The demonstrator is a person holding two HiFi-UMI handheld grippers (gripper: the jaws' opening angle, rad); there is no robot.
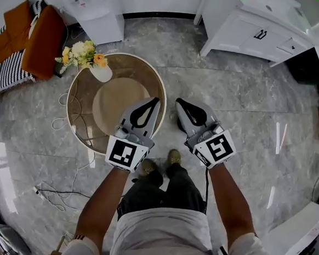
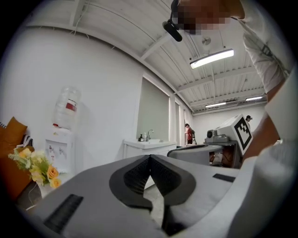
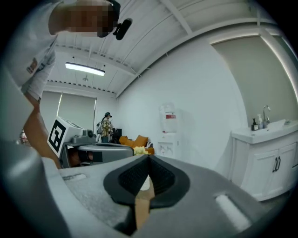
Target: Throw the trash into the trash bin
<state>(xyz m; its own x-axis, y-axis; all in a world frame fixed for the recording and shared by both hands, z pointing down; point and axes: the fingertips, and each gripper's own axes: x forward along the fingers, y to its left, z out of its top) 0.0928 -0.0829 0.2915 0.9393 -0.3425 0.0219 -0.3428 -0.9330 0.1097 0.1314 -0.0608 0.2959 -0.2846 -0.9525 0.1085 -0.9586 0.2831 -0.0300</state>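
No trash and no trash bin shows plainly in any view. In the head view my left gripper (image 1: 154, 100) and right gripper (image 1: 179, 102) are held up side by side in front of me, pointing level over the near edge of the round table (image 1: 75, 117). The left gripper view shows the left gripper (image 2: 150, 156) with its tips meeting and nothing between them. The right gripper (image 3: 148, 157) is likewise shut and empty in its own view. A dark shape (image 1: 179, 123) on the floor lies mostly hidden under the right gripper; I cannot tell what it is.
A vase of yellow flowers (image 1: 85, 55) stands at the table's far edge. A water dispenser (image 1: 94, 9) and a white sink cabinet (image 1: 255, 32) line the far wall. Orange cushions (image 1: 40, 38) sit far left. Cables (image 1: 61, 191) trail on the marble floor.
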